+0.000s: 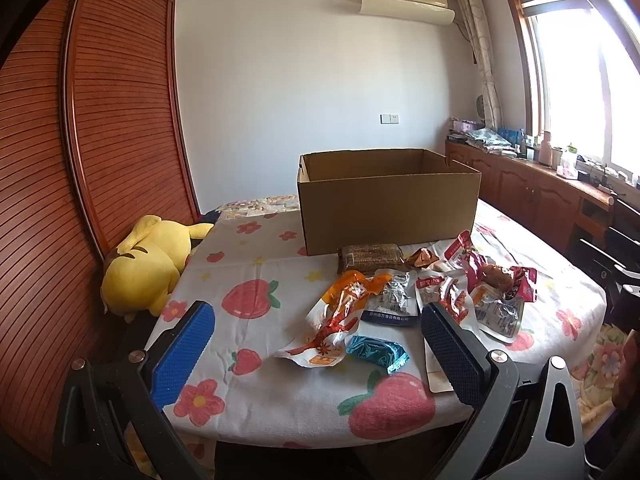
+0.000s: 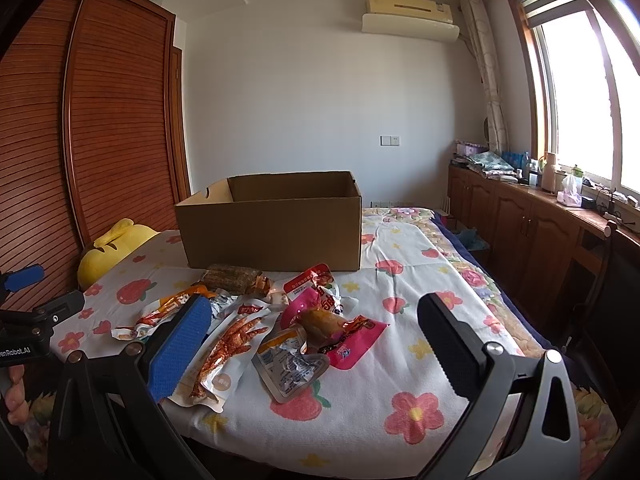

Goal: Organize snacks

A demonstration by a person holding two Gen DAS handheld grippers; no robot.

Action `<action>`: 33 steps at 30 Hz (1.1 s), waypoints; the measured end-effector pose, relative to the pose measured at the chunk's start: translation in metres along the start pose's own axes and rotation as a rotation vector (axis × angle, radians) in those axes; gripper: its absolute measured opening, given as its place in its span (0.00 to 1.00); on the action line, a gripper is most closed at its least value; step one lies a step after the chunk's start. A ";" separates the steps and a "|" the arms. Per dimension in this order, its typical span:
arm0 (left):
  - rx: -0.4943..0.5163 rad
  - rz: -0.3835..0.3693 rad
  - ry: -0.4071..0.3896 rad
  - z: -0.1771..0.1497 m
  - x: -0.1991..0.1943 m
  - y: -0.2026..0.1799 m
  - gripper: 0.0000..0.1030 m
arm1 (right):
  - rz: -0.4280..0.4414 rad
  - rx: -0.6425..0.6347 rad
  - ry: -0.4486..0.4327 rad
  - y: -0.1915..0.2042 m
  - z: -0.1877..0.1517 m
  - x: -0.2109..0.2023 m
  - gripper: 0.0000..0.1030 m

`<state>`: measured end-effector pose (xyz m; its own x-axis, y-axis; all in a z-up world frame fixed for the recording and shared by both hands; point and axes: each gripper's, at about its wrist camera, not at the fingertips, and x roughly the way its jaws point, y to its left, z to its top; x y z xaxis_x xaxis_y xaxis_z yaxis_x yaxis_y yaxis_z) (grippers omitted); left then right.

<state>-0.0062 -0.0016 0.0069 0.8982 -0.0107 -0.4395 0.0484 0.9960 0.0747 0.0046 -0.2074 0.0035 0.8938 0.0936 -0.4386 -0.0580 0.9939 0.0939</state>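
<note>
We hold both grippers, left gripper (image 1: 316, 344) and right gripper (image 2: 316, 344), spread wide and empty above the snacks (image 2: 280, 336). Bare bedspread (image 2: 420, 320) lies right; only our left view shows the teal packet (image 1: 376, 352).

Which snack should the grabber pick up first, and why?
Probably lower the left gripper onto the blue-wrapped snack. Its jaws are wide open and empty, that snack lies nearest between them, apart from the pile, and the cardboard box behind stands open.

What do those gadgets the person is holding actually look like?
Each is a black frame with silver bolts and two flat, textured blue finger pads. The left gripper and right gripper look alike. White lettering shows on the left one's black body in the right wrist view.
</note>
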 end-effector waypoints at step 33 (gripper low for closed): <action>0.001 -0.004 -0.028 0.000 -0.005 -0.003 1.00 | -0.002 0.001 -0.002 -0.002 0.003 -0.003 1.00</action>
<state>-0.0113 -0.0043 0.0089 0.9097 -0.0172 -0.4150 0.0527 0.9958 0.0743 0.0035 -0.2098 0.0075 0.8949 0.0913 -0.4368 -0.0558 0.9941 0.0935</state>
